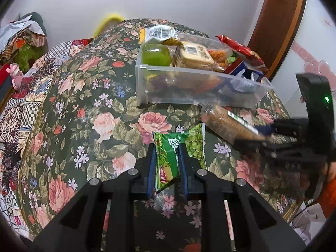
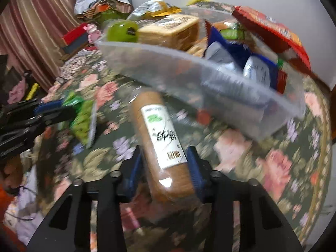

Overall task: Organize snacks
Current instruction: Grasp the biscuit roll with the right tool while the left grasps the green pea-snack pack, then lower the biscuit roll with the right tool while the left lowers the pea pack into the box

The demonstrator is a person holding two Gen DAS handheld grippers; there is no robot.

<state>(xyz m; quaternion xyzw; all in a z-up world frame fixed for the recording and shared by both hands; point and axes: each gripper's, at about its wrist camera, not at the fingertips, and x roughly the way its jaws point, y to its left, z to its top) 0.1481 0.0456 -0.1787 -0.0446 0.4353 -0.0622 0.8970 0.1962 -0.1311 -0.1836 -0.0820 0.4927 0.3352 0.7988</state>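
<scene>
Plastic bin (image 1: 201, 88) is mostly filled; just before it, each hand-held gripper is clamped on one remaining snack: left (image 1: 167, 163) on the green packet (image 1: 168, 157), right (image 2: 164, 166) on the brown biscuit roll (image 2: 161, 138).

We are seeing even, soft indoor light in both views, with no hard shadows on the floral table (image 1: 100, 96). The left wrist view is staying sharp in the middle; only the right gripper (image 1: 264, 135) at its edge is smearing. The right wrist view is blurring heavily with motion: the clear bin (image 2: 210, 84) and the tablecloth flowers are streaking. A small glare spot is showing on the brown cracker pack (image 2: 161, 138). Fisheye distortion is bending both frames, and dark vignetting is closing the corners. A green LED (image 1: 326, 99) is glowing.
</scene>
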